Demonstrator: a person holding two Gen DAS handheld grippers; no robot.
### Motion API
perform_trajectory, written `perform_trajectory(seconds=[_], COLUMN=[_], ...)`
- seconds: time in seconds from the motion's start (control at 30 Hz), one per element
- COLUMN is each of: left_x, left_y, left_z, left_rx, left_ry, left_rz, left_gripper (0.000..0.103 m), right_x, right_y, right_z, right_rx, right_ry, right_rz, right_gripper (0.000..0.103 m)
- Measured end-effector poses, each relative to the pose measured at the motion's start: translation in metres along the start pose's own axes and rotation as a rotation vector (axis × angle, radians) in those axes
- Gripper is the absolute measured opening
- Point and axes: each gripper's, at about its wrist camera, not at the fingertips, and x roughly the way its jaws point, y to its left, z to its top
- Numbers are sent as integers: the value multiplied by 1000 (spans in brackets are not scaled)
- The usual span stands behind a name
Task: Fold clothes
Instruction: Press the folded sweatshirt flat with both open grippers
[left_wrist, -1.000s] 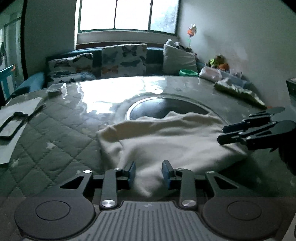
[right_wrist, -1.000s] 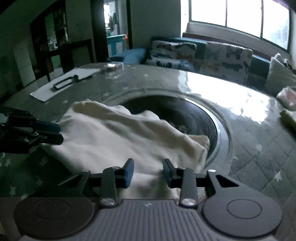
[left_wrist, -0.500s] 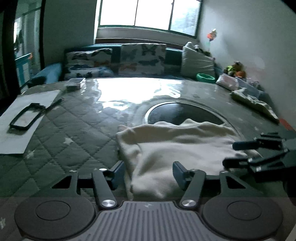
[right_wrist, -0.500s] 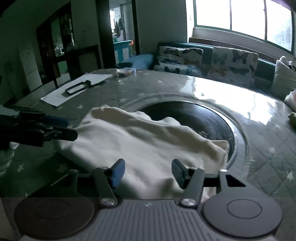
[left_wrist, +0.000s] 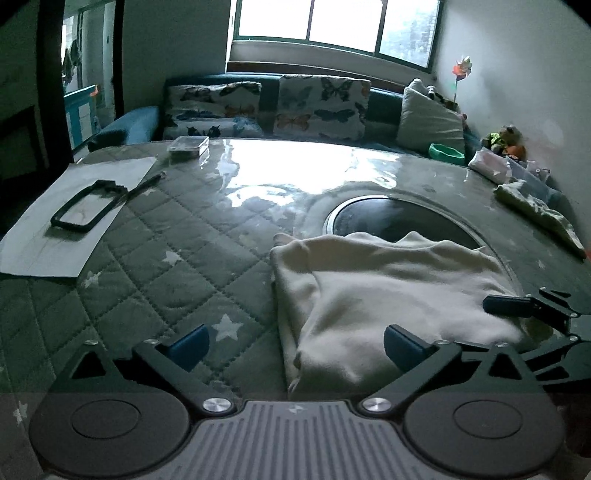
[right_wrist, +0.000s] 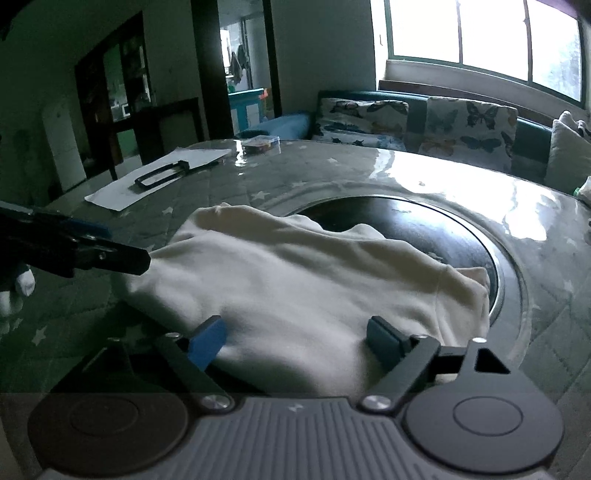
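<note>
A cream folded garment (left_wrist: 388, 291) lies on the quilted grey table, partly over a dark round inset (left_wrist: 402, 218). It also shows in the right wrist view (right_wrist: 295, 284). My left gripper (left_wrist: 295, 349) is open wide and empty, just short of the garment's near left corner. My right gripper (right_wrist: 295, 339) is open wide and empty at the garment's near edge. The right gripper shows at the right of the left wrist view (left_wrist: 524, 314), and the left gripper shows at the left of the right wrist view (right_wrist: 85, 251).
A white paper with a black frame (left_wrist: 85, 206) lies at the table's left. A clear box (left_wrist: 188, 146) stands at the back. Crumpled cloth (left_wrist: 535, 214) and a green bowl (left_wrist: 445, 151) are at the right. A sofa with butterfly cushions (left_wrist: 321, 107) stands behind.
Both grippers have opened from nearly shut to wide, letting go of the garment, and pulled back a little. The garment now rests flat on the table.
</note>
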Motion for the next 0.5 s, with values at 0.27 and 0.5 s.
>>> perform_trajectory(seconds=[0.27,0.5], left_x=[7,10], left_y=[7,14], left_z=[-4,-8], left_rx=[-45,-77], left_ry=[48,55], left_rz=[31,55], left_gripper=[103,103], right_x=[4,5], right_y=[6,7], right_z=[-7,-8], right_rx=[-40,-41], right_ry=[-17,-19], right_rz=[5,3], right_gripper=[103,103])
